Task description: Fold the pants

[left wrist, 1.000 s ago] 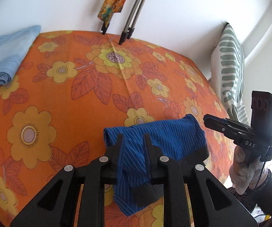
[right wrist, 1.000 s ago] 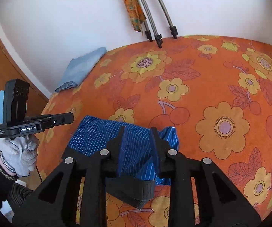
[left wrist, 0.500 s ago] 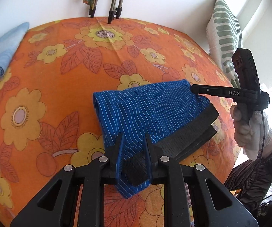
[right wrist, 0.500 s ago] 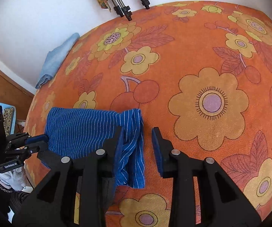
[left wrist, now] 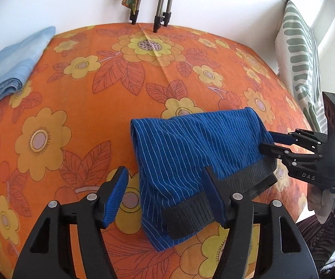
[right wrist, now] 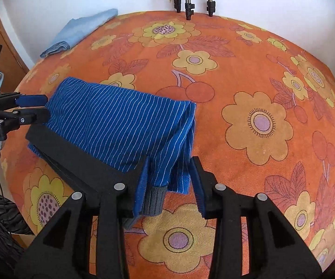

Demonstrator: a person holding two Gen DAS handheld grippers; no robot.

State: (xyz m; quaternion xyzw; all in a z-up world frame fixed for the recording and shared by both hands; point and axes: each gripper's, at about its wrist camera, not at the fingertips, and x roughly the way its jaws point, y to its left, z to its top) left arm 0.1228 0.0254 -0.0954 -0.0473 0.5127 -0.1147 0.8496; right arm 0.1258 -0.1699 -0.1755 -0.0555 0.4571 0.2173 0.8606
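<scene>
Both sets of jaws opening, pants (left wrist: 197, 153) loose between them, nothing gripped, so back L gripper (left wrist: 165, 195) & R gripper (right wrist: 171, 186) straight off w/o snagging the fold.

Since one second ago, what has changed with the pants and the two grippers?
Both grippers let go: the left gripper and the right gripper pinched the blue striped pants then, and now their jaws are opening. The pants came down onto the orange bedspread, folded. The light blue cloth stayed put.
</scene>
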